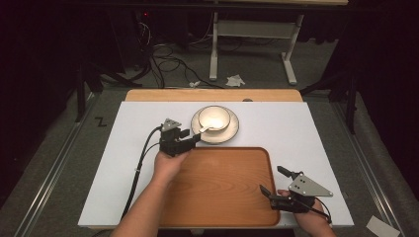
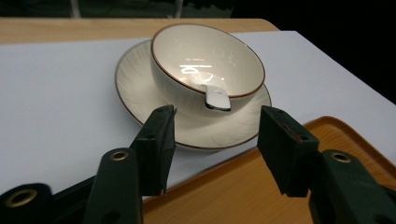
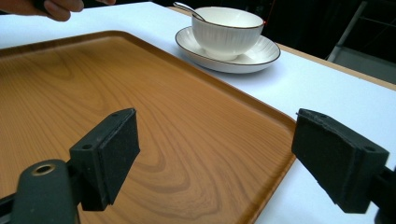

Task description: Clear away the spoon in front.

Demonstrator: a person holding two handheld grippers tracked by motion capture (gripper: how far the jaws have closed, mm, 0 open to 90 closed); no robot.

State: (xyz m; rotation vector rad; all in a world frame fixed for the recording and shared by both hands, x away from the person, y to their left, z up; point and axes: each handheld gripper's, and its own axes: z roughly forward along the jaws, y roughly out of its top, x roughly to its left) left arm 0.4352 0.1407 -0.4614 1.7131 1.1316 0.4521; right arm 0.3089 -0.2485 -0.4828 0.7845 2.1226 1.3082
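A cream bowl (image 1: 214,118) (image 2: 205,60) (image 3: 227,28) with a brown rim stands on a matching saucer (image 1: 234,129) (image 2: 140,93) (image 3: 261,56). A spoon (image 1: 203,130) (image 2: 217,98) (image 3: 187,9) rests in the bowl, its handle over the near rim. A wooden tray (image 1: 222,187) (image 2: 261,191) (image 3: 140,93) lies bare in front of the saucer. My left gripper (image 1: 193,137) (image 2: 215,140) is open at the saucer's near-left edge, jaws either side of the spoon handle and short of it. My right gripper (image 1: 271,179) (image 3: 215,149) is open over the tray's near right corner, holding nothing.
A white sheet (image 1: 296,128) covers the table, with a strip of wooden tabletop (image 1: 212,95) showing at the back. Cables (image 1: 168,64) and a desk frame (image 1: 215,44) are on the floor beyond. The left hand (image 3: 56,7) rests at the tray's far-left corner.
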